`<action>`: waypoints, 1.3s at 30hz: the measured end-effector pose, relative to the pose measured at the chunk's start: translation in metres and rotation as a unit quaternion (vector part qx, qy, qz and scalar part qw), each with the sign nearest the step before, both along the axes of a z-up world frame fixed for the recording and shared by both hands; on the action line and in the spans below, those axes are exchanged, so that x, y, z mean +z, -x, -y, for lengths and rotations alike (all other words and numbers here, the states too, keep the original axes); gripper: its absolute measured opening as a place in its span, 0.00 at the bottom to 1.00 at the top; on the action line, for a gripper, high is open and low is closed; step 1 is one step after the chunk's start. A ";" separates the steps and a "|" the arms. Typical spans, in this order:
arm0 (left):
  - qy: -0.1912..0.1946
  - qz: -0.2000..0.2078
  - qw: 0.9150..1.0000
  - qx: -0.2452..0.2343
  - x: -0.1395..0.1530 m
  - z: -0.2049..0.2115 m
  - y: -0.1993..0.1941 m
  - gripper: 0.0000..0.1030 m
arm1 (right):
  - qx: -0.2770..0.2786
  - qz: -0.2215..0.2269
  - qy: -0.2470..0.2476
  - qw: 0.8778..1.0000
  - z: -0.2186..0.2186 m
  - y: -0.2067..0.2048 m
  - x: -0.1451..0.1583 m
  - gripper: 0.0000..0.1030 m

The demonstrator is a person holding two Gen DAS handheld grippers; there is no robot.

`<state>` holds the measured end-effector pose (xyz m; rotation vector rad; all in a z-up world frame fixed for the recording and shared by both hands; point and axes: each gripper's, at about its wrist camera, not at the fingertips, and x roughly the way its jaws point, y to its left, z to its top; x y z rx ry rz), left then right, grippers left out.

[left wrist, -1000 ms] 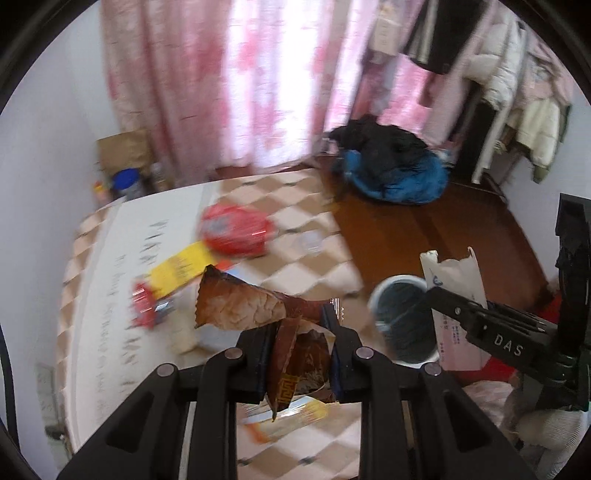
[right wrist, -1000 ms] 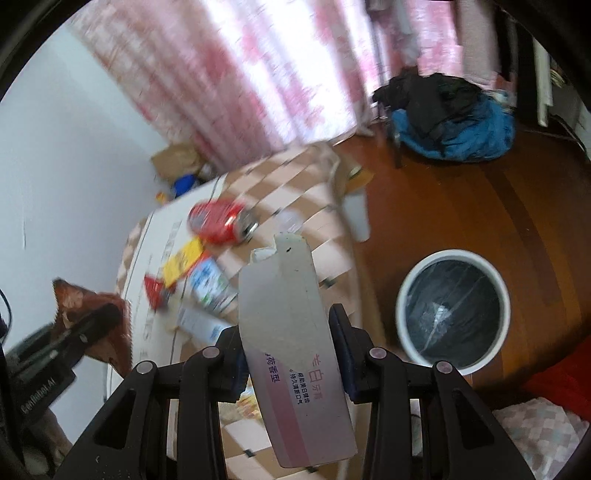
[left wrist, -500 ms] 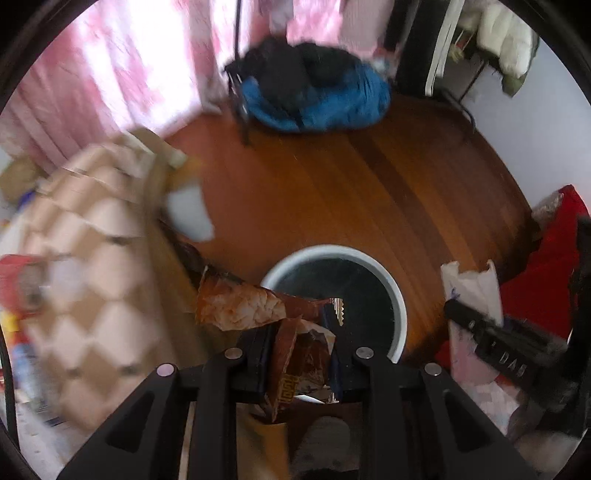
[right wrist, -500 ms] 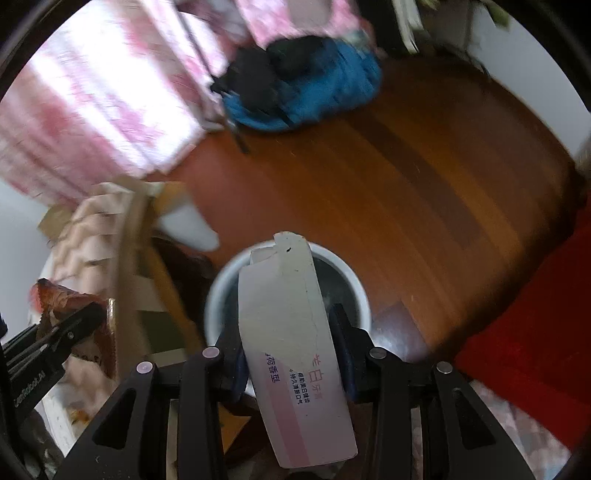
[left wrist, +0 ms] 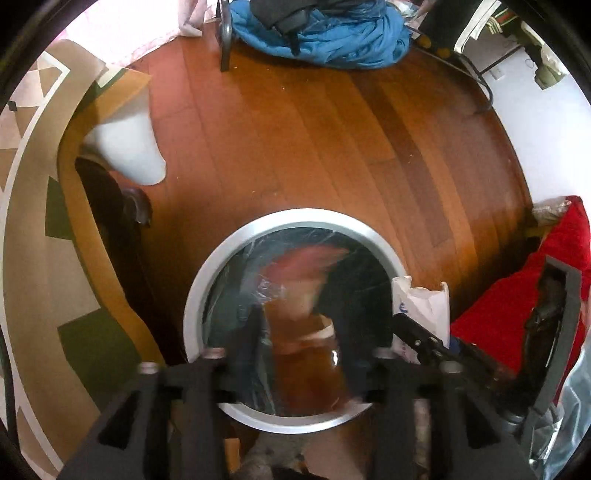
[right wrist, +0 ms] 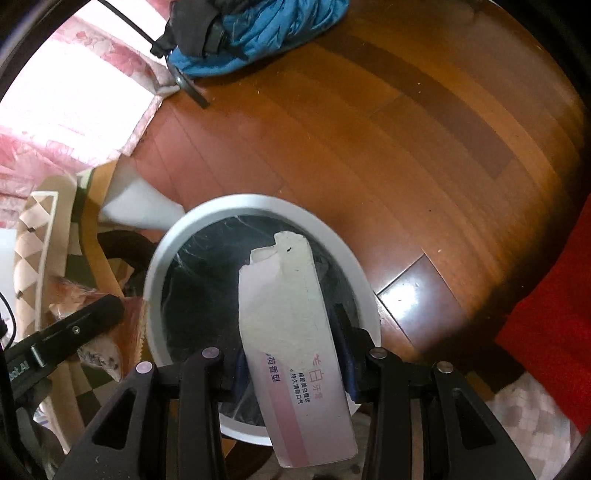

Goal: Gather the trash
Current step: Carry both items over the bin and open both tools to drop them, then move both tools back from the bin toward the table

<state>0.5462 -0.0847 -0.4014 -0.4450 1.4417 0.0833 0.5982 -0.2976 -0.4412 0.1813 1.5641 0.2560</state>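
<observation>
A round white-rimmed trash bin (left wrist: 207, 273) lined with a black bag stands on the wooden floor, right under both grippers; it also shows in the right wrist view (right wrist: 255, 203). My left gripper (left wrist: 299, 347) is open, and the brown snack wrapper (left wrist: 299, 295) is a blur between and beyond its fingers, over the bin's mouth. My right gripper (right wrist: 291, 350) is shut on a white and pink toothpaste box (right wrist: 291, 325), held over the bin. The box's torn top also shows in the left wrist view (left wrist: 424, 306).
The checkered tablecloth's edge (left wrist: 26, 206) hangs at the left. A blue and black pile of clothes (left wrist: 321, 33) lies on the floor at the back. A red cloth (left wrist: 535, 280) is at the right. Pink curtains (right wrist: 55, 110) hang at the back left.
Both grippers have swung from the table to above the bin. The left jaws have opened and the snack wrapper has left them and blurs over the bin. The right still holds the box.
</observation>
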 end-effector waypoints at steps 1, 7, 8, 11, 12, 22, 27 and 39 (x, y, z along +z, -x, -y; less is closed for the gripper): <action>-0.007 0.001 1.000 0.003 0.001 -0.001 0.002 0.91 | -0.001 -0.001 0.000 1.000 0.001 0.000 -0.002 0.56; -0.071 0.012 0.997 0.031 0.017 -0.012 0.015 1.00 | 0.010 0.017 0.031 0.999 0.004 0.005 0.003 0.92; -0.091 0.016 0.995 0.032 0.022 -0.012 0.019 1.00 | 0.015 0.020 0.044 0.999 0.005 0.007 0.006 0.92; -0.137 0.022 0.990 0.025 0.029 -0.006 0.029 1.00 | 0.029 0.032 0.073 0.996 0.007 0.017 0.015 0.99; -0.146 0.022 0.989 0.025 0.030 -0.005 0.031 1.00 | 0.035 0.037 0.082 0.995 0.007 0.021 0.019 0.99; -0.167 0.029 0.985 0.029 0.055 0.007 0.057 1.00 | 0.063 0.068 0.109 0.990 0.015 0.046 0.064 0.99; -0.170 0.059 0.983 0.033 0.094 0.009 0.073 1.00 | 0.063 0.088 0.095 0.990 0.017 0.053 0.103 0.99; -0.194 0.160 0.965 0.076 0.217 -0.001 0.144 1.00 | 0.052 0.176 0.054 0.982 0.016 0.095 0.240 0.99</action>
